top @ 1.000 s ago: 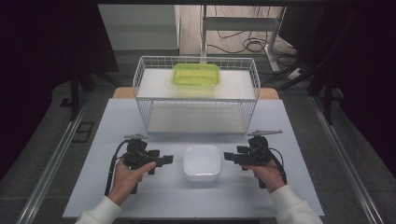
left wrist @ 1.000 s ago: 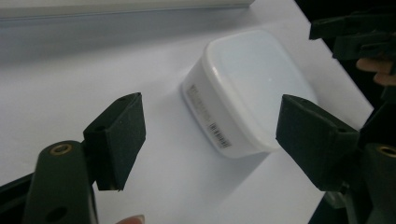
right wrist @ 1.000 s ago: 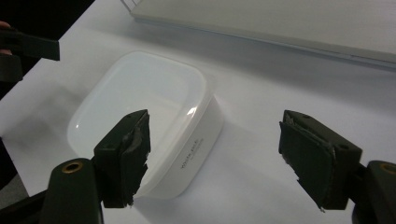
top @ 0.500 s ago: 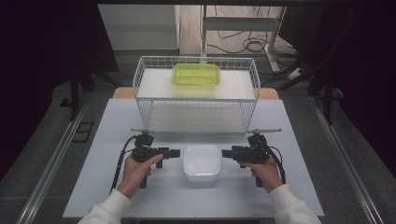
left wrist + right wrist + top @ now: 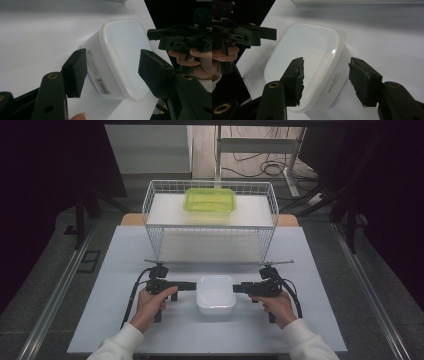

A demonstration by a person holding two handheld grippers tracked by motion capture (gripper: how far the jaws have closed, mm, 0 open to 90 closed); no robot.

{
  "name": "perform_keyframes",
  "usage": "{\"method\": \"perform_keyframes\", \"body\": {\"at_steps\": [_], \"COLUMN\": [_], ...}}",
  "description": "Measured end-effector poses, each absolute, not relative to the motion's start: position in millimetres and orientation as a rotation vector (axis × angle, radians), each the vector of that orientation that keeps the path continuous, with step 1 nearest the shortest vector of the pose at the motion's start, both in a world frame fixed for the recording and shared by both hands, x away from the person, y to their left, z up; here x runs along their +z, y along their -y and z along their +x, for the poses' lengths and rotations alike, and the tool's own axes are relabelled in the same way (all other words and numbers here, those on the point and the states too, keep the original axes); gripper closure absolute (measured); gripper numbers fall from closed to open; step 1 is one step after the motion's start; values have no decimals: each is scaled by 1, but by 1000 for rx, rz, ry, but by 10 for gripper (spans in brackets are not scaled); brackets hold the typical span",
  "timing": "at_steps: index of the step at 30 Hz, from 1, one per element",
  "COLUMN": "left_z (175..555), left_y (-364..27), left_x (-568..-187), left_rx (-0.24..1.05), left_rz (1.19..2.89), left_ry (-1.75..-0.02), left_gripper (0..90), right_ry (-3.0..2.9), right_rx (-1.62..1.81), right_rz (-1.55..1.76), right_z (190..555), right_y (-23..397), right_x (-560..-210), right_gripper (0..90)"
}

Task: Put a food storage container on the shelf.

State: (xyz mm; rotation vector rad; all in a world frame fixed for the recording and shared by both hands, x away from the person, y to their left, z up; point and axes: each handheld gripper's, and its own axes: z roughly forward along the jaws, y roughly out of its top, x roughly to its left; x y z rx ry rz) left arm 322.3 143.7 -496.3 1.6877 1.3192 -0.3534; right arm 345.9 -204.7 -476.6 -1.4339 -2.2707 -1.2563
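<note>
translucent white rounded-square plastic container (image 5: 215, 294), smooth lid.

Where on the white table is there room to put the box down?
Bare table lies left of the left claw and right of the right claw, also along the near edge. It is crowded around the white box and by the wire basket.

My left gripper (image 5: 192, 285) and right gripper (image 5: 236, 288) are black, with brass-ringed screw holes, trailing black cables; my sleeves are white.

Green container (image 5: 210, 201) atop wire basket (image 5: 161, 231)
</note>
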Motion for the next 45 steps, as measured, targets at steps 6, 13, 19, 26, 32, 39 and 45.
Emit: {"method": "perform_keyframes", "body": {"at_steps": [6,13,19,26,32,39,45], "left_z": [325,325,324,319,314,310,307], "left_y": [-140,-139,-136,-135,-136,-135,-135], "left_x": [-503,-510,-512,-510,-506,-500,-494], "left_rx": [-395,-468,-521,-522,-483,-422,-383], "left_rz": [1684,1653,1644,1626,1622,1623,1649], "left_ry": [-1325,-1327,-1308,-1335,-1322,-1301,-1264], "left_gripper": [420,483,622,713,744,793,793], "right_ry": [2235,2180,2155,2052,2044,2091,2129], "right_rx": [-1234,-1216,-1214,-1221,-1242,-1302,-1331], "right_rz": [-1448,-1442,-1419,-1452,-1452,-1432,-1409], "right_z": [347,348,347,343,340,335,334], "right_y": [205,205,203,209,210,210,211], "right_x": [-483,-488,-491,-492,-489,-483,-480], "right_gripper": [500,558,634,695,731,780,780]}}
